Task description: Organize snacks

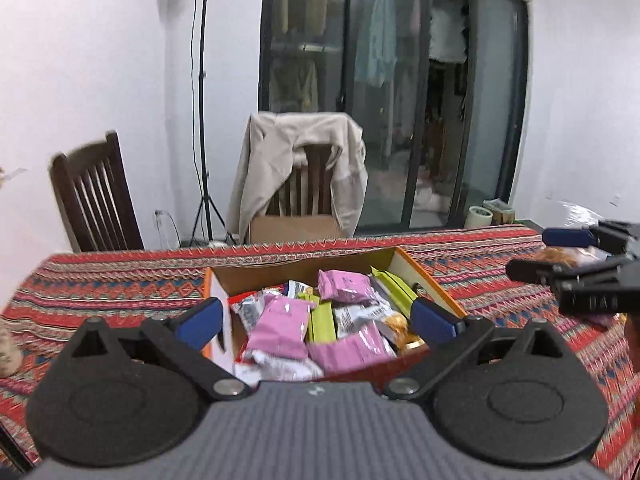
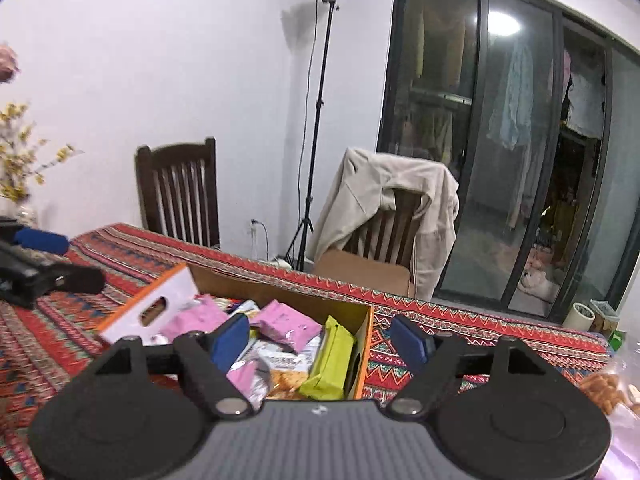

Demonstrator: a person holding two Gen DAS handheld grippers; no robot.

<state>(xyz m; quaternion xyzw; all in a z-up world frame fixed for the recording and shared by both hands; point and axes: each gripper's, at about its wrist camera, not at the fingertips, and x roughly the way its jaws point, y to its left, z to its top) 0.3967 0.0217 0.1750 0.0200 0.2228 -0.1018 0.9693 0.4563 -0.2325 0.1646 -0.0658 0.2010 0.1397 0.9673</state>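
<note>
An open cardboard box (image 1: 304, 264) with orange edges sits on the patterned tablecloth; it also shows in the right wrist view (image 2: 280, 288). It holds several snack packs: pink packets (image 1: 280, 330) (image 2: 290, 322), yellow-green bars (image 1: 320, 320) (image 2: 332, 360) and white wrappers. My left gripper (image 1: 318, 318) is open and empty above the box's near side. My right gripper (image 2: 322, 340) is open and empty over the box's right edge. The right gripper appears at the right in the left view (image 1: 576, 264), and the left gripper at the left in the right view (image 2: 40, 264).
A clear bag of brown snacks (image 2: 608, 390) lies on the table to the right of the box. Two dark wooden chairs (image 1: 96, 200) stand behind the table, one draped with a beige jacket (image 1: 300, 160). A light stand (image 1: 202, 120) and glass doors are beyond.
</note>
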